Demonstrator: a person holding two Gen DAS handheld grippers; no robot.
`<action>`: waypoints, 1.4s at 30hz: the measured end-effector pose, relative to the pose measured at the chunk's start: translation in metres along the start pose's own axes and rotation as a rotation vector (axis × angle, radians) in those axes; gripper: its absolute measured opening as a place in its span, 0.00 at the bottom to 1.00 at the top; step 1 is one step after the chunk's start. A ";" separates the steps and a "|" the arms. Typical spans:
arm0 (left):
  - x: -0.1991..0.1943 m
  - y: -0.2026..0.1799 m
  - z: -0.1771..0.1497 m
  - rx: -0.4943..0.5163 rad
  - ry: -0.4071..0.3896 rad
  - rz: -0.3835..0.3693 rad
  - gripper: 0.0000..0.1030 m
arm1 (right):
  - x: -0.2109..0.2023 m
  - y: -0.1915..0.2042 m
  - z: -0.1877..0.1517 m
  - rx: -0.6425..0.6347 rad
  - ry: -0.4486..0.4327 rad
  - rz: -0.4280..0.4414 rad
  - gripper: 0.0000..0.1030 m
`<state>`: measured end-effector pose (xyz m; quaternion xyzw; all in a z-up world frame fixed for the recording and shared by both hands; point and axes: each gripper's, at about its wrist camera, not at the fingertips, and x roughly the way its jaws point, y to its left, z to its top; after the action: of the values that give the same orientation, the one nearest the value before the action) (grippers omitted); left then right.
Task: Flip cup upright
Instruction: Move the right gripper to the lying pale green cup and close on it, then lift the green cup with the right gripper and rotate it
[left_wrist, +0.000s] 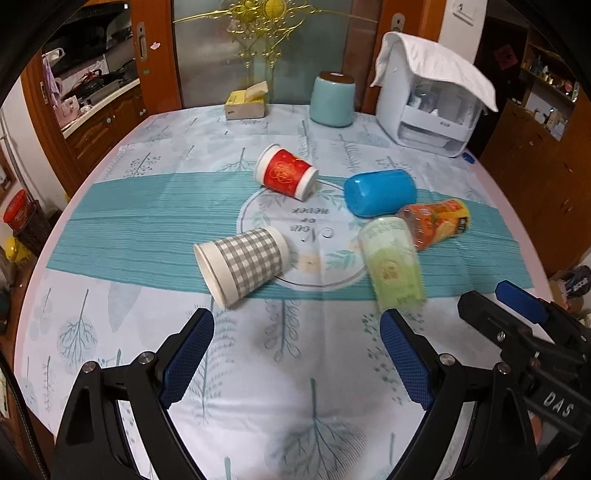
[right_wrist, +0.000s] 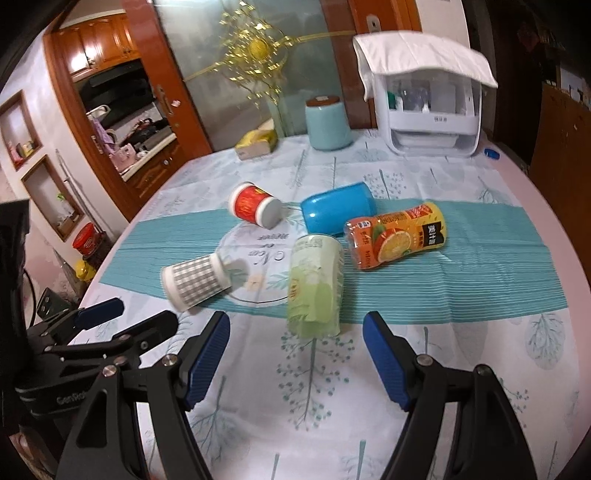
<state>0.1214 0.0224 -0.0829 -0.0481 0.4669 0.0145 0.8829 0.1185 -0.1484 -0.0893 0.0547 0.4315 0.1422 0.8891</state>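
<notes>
Several cups lie on their sides on the round table: a grey checked paper cup (left_wrist: 242, 265) (right_wrist: 195, 282), a red paper cup (left_wrist: 286, 173) (right_wrist: 254, 205), a blue plastic cup (left_wrist: 380, 192) (right_wrist: 338, 212), a green cup (left_wrist: 391, 264) (right_wrist: 316, 286) and an orange juice-print cup (left_wrist: 436, 223) (right_wrist: 397, 234). My left gripper (left_wrist: 297, 334) is open and empty, just in front of the checked cup. My right gripper (right_wrist: 295, 339) is open and empty, with the green cup just beyond its fingertips. The right gripper's fingers (left_wrist: 521, 302) show at the edge of the left view.
At the table's far edge stand a yellow tissue box (left_wrist: 245, 101), a light blue canister (left_wrist: 332, 98) and a white appliance under a towel (left_wrist: 430, 99). The tablecloth (left_wrist: 295, 387) covers the table. Wooden cabinets and a glass door stand behind.
</notes>
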 end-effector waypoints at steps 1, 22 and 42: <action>0.004 0.002 0.002 -0.002 0.002 0.004 0.88 | 0.008 -0.004 0.003 0.006 0.009 0.004 0.73; 0.066 0.005 0.020 0.005 0.082 0.013 0.88 | 0.119 -0.027 0.009 0.033 0.223 0.098 0.54; 0.038 0.015 -0.007 0.096 0.068 0.048 0.88 | 0.062 -0.002 -0.026 -0.373 0.196 0.246 0.47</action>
<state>0.1355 0.0359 -0.1193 0.0050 0.4979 0.0118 0.8672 0.1349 -0.1326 -0.1526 -0.0722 0.4720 0.3314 0.8137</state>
